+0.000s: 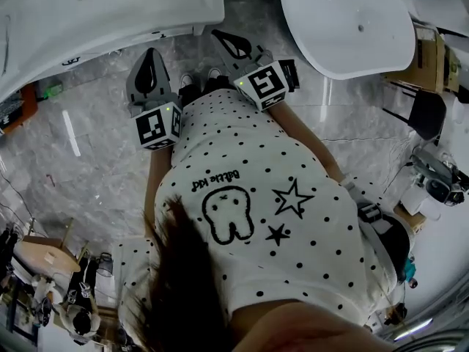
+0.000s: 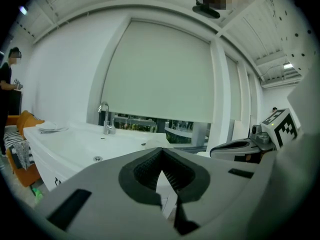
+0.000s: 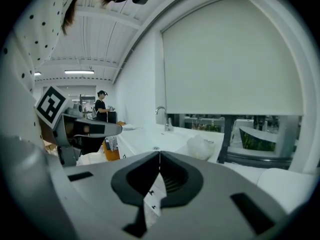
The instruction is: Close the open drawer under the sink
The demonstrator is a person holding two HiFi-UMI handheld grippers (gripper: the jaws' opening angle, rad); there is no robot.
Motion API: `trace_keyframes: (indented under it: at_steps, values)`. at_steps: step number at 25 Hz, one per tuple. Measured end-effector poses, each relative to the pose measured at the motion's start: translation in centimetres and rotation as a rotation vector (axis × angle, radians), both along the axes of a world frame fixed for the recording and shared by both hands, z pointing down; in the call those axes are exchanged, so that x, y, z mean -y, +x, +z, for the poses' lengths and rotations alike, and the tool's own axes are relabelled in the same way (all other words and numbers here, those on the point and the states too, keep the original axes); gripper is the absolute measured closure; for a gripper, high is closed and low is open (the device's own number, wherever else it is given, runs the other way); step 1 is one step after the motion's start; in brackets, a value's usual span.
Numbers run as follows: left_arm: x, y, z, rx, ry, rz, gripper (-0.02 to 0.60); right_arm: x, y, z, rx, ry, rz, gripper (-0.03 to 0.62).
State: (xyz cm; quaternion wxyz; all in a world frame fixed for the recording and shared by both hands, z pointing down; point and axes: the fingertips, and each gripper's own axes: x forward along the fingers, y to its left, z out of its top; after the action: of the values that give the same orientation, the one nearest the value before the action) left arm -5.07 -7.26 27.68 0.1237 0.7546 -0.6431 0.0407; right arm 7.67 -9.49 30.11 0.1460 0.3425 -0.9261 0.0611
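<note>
In the head view my left gripper (image 1: 152, 56) and right gripper (image 1: 223, 39) are both pressed together and empty, near the sink (image 1: 110, 20), whose top hides the drawer. In the left gripper view the jaws cut off the cabinet front (image 2: 45, 169). In the right gripper view I cannot tell which drawer is open. I would push its front squarely.

Head view: mounted high, aimed steeply down over a dotted shirt (image 1: 256, 196) to the marble floor (image 1: 88, 167); left tool (image 1: 152, 53) and right tool (image 1: 220, 35) near top centre, white sink (image 1: 110, 6) at upper left. Left tool view: rides just behind own jaws, faces forward across the sink, faucet (image 2: 105, 118) and window blind (image 2: 160, 74) beyond, right tool at the right edge. Right tool view: same setup, angled from the other side. Shared by both: sink, faucet, blind, each other's tool.
</note>
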Motion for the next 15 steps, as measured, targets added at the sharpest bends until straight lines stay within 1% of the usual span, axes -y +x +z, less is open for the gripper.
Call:
trace_keyframes:
  at_steps: [4,7,11,15]
  values:
    - [0.2,0.4,-0.1,-0.009,-0.003,-0.028,0.577,0.5,0.7,0.0,-0.008,0.006,-0.016,0.580]
    - [0.2,0.7,-0.2,-0.011,0.000,-0.031,0.578,0.6,1.0,-0.1,-0.009,0.009,-0.017,0.580]
    - [0.3,1.0,0.1,-0.013,-0.007,-0.007,0.577,0.6,1.1,0.1,-0.008,0.008,-0.006,0.580]
    - [0.3,1.7,0.7,-0.026,-0.024,0.036,0.577,0.1,1.2,0.6,-0.017,-0.002,0.001,0.580]
